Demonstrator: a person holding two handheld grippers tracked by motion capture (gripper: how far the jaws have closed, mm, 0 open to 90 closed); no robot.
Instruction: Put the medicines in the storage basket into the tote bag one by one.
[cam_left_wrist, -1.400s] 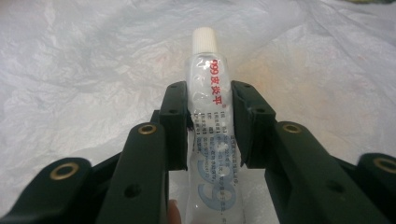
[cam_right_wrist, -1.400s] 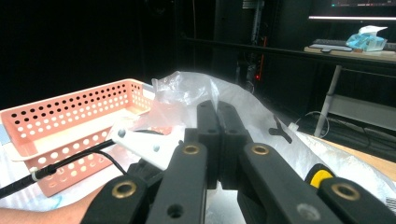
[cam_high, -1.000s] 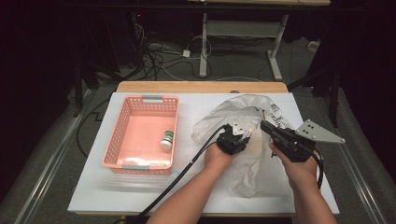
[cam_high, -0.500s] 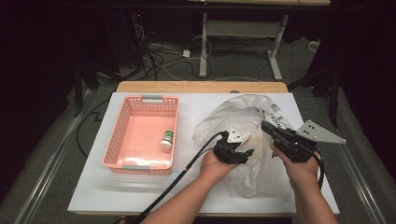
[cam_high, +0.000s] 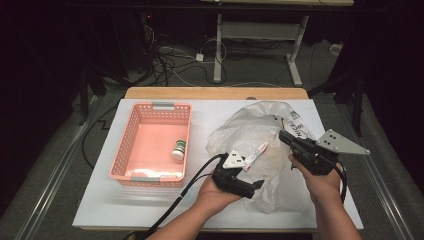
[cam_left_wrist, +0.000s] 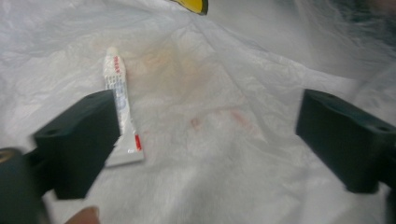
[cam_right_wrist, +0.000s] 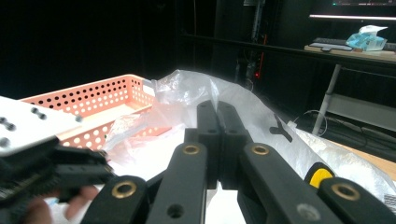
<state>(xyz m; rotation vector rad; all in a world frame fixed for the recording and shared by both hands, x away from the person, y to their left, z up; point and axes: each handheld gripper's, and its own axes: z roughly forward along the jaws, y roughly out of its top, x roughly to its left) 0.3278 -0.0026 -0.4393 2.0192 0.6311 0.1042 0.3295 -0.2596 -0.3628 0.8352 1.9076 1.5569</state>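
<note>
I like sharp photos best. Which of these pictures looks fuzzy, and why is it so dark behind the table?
The left gripper view is fuzziest: the small tube and the crinkly plastic bag look soft and smeared. The right gripper view blurs the near black parts of its tool. In the high view the white table is brightly lit, while the room beyond stays unlit.

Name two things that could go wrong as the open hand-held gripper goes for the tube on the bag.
1. The tube lies beside one jaw of the left hand-held gripper, not between them; closing may miss it.
2. It rests on a thin crinkled bag, so the jaws may pinch plastic too.
</note>
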